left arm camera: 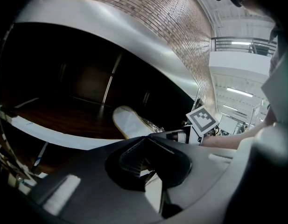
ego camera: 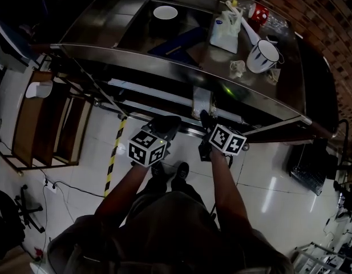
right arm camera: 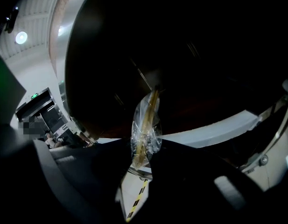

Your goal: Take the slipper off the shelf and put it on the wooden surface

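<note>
Right gripper view catches the right gripper [right arm camera: 143,155] with its fingers [right arm camera: 179,169] drawn narrow and pinched on the slipper [right arm camera: 146,125], which stands edge-on in a clear plastic wrap [right arm camera: 152,135] at the front lip of the dark shelf [right arm camera: 195,92] beneath the steel worktop [ego camera: 136,24]. Beside it the left gripper [left arm camera: 146,146] hangs with its own fingers together on nothing, the slipper's pale sole showing just beyond them. From where I stand the hold looks like the weak point: the pads seem to bear on slick film and a thin edge, not on the body of the shoe, so the wrap could slide or the slipper could swivel and fall to the tiled floor [ego camera: 261,181] once it clears the shelf. A pull that rises too soon could knock the toe against the worktop's underside or its front rail [ego camera: 164,96] and strip it from the grip. With both tools crowded into one low opening, the idle left one could also nudge the slipper as it comes out.
</note>
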`<state>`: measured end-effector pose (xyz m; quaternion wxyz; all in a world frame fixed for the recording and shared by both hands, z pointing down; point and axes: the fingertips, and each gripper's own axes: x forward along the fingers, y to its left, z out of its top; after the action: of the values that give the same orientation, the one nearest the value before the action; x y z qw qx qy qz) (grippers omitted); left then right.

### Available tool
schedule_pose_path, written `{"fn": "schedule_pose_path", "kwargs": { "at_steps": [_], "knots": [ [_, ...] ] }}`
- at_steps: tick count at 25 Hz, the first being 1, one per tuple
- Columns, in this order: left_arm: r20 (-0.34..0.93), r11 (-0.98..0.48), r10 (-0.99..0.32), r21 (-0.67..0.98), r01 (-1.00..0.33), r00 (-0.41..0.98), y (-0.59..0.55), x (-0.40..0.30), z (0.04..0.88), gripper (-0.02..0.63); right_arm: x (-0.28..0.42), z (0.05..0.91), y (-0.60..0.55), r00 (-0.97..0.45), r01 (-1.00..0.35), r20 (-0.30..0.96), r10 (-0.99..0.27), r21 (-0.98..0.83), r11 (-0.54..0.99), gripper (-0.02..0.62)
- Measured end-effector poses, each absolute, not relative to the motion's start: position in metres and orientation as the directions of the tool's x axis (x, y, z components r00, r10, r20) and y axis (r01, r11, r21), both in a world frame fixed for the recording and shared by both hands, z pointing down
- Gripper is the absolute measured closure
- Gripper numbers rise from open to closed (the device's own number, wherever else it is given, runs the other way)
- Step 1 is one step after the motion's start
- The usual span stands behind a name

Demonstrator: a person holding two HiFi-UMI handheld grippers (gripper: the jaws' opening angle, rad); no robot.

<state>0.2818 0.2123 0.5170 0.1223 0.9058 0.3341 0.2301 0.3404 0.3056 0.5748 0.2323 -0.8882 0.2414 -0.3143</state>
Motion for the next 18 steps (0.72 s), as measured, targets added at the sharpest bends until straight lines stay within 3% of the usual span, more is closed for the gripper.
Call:
{"fn": "schedule_pose_path", "kwargs": {
  "at_steps": [11, 18],
  "knots": [
    [0.297, -0.755, 0.652, 0.345, 0.558, 0.698, 0.214, 0.288, 0.495, 0.600, 0.313, 0.533, 0.294, 0.627, -0.447, 0.383, -0.678, -0.536, -0.716, 0.538],
    [0.289, -0.835, 0.534, 0.331, 0.440, 0.795, 0.158, 0.275, 0.488, 0.600, 0.298, 0.529, 0.232, 0.504, -0.583, 0.370, -0.780, -0.521, -0.624, 0.538]
  ]
}}
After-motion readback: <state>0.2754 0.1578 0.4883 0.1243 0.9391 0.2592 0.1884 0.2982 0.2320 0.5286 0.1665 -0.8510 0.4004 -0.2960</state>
